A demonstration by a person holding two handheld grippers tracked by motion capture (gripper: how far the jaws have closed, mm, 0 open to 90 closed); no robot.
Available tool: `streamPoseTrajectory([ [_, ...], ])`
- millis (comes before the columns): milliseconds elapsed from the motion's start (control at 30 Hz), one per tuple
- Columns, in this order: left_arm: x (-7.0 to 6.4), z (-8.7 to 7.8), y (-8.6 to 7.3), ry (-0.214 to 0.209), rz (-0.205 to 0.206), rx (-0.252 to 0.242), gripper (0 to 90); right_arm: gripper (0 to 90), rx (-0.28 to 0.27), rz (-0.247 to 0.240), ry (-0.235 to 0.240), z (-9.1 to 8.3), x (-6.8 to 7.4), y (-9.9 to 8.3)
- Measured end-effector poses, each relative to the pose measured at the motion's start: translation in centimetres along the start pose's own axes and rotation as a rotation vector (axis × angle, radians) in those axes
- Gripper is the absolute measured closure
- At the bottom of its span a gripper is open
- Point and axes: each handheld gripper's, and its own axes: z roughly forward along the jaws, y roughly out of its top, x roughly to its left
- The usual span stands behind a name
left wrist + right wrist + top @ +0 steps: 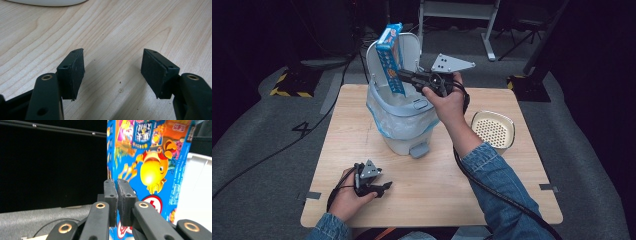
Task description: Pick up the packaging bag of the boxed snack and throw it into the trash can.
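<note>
While the right gripper (404, 76) is raised over the open pedal bin (404, 120), its fingers (110, 192) are pressed together on the edge of a blue snack box (390, 57). Box upright, slightly tilted, lower end inside the bin mouth just in front of the raised lid (408, 47). Left gripper (384, 187) rests low on the worktop (437, 185), near the front edge; fingers (72, 72) spread wide, nothing between them. Cream perforated dish (493, 129) sits right of the bin, apart from it.
</note>
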Motion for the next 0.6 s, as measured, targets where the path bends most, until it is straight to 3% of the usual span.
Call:
streamPoseTrajectory([
  [133, 0.0, 0.0, 0.0, 0.0, 0.0, 0.001, 35.8, 83.6, 0.015, 0.001, 0.003, -0.1, 0.0, -0.5],
  [333, 0.0, 0.0, 0.0, 0.0, 0.0, 0.001, 35.8, 68.9, 0.027, 0.002, -0.008, -0.7, 0.1, -0.8],
  [600, 0.0, 0.0, 0.0, -0.001, 0.0, 0.001, 35.8, 65.9, 0.061, 0.018, -0.013, -1.0, -0.3, -1.3],
])
